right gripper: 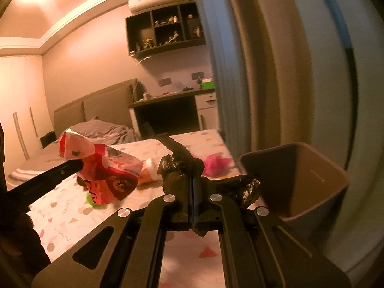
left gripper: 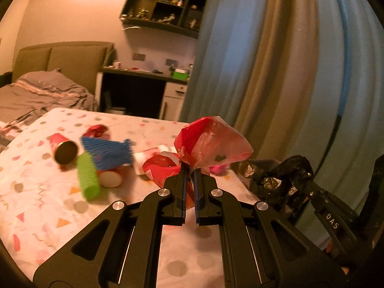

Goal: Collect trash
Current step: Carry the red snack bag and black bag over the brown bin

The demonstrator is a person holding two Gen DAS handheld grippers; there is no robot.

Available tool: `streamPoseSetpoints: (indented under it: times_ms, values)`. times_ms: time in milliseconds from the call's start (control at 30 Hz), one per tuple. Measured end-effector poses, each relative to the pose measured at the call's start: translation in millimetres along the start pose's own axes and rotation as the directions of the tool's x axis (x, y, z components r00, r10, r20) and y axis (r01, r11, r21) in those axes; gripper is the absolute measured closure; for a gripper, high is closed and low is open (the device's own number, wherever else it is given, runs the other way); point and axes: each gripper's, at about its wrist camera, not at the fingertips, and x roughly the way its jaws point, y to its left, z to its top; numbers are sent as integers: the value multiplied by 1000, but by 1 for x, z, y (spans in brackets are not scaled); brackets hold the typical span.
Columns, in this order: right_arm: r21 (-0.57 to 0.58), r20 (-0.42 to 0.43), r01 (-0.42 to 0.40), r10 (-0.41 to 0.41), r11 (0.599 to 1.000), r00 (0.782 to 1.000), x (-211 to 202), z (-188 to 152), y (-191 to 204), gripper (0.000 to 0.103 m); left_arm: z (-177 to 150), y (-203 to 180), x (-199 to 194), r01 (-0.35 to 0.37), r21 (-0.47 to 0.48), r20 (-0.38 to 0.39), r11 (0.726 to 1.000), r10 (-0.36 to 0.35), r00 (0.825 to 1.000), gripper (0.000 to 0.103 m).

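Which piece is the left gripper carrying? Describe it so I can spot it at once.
Start at the patterned table beside the curtain. Above its near edge the left gripper is shut on a crumpled red snack bag. Unlike the black wrapper in the right gripper, it is red and translucent.

The surface is covered in a pale cloth printed with grey dots, orange and pink triangles and squiggles. On it are seen a ribbed blue piece, a bright green roll and a red cup — its inside brownish. A red, partly clear wrapper is marked with dark print. A crinkled black bag, a pink tuft and a grey-brown bin are shown — the curtain is striped blue and beige.
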Motion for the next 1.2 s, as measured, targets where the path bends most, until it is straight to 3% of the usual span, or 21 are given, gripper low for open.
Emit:
streamPoseSetpoints:
  times_ms: [367,700,1200]
  values:
    - [23,44,110,-111,994,993,-9,13,-47,101,8,-64,41,124,69,-7,990,-124,992,99]
    - [63,80,183,-188,981,979,-10,27,-90,101,11,-116,74,226,140,10,964,-230,973,99]
    - [108,72,261,-269,959,960,10,31,-131,101,-1,-151,131,270,137,-62,953,-264,963,99]
